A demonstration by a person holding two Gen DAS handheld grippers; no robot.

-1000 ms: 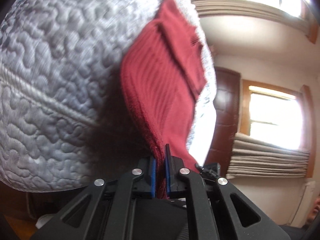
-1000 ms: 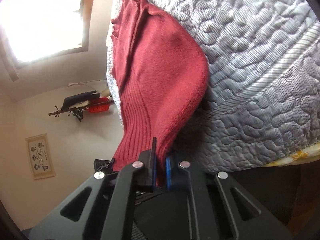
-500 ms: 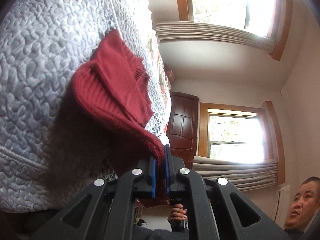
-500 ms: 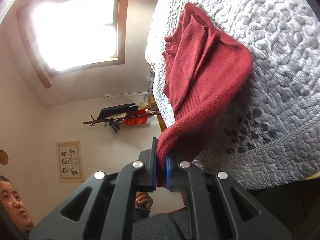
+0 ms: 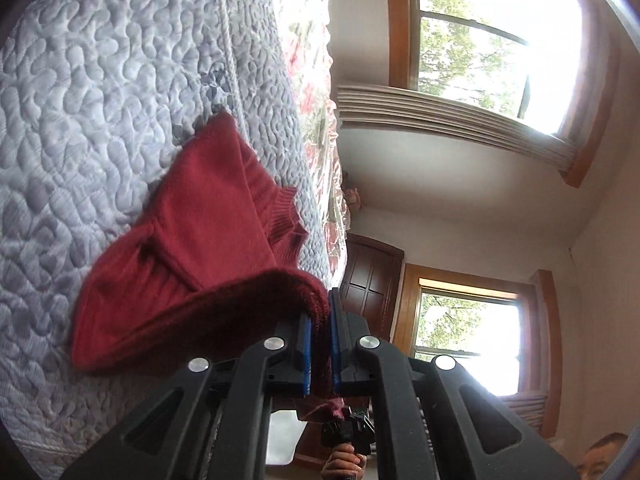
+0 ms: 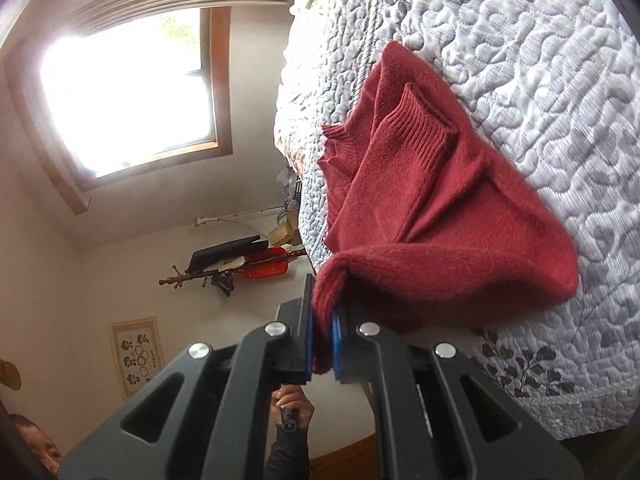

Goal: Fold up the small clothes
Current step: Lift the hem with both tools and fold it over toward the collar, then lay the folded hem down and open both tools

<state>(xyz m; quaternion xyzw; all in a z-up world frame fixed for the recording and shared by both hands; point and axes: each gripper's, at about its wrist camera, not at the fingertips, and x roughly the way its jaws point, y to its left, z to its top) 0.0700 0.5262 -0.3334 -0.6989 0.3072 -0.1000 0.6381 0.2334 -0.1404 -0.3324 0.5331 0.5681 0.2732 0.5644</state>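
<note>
1. Left wrist view: left gripper point(image 5: 320, 340) with jaws narrowed onto a lifted hem of one red sweater point(image 5: 208, 240); pinched fabric hidden between the blue pads point(image 5: 306, 344).
2. Remainder of the sweater lying on the quilted bed cover point(image 5: 100, 80), ribbed collar toward the floral bedding point(image 5: 312, 80); bare quilt open on the near and far sides.
3. Two windows point(image 5: 480, 40) behind; below the jaws, one hand point(image 5: 344, 464) on a handle, partly cut off by the frame edge.
4. Right wrist view: right gripper point(image 6: 322, 340) clamped on the other hem corner of the same sweater point(image 6: 440, 200); one ribbed cuff point(image 6: 424, 132) folded across the body.
5. Sweater near the bed's edge; quilt point(image 6: 560, 80) clear beyond; one window point(image 6: 128, 100), one coat rack point(image 6: 240, 272), one framed picture point(image 6: 138, 356), small and indistinct.
</note>
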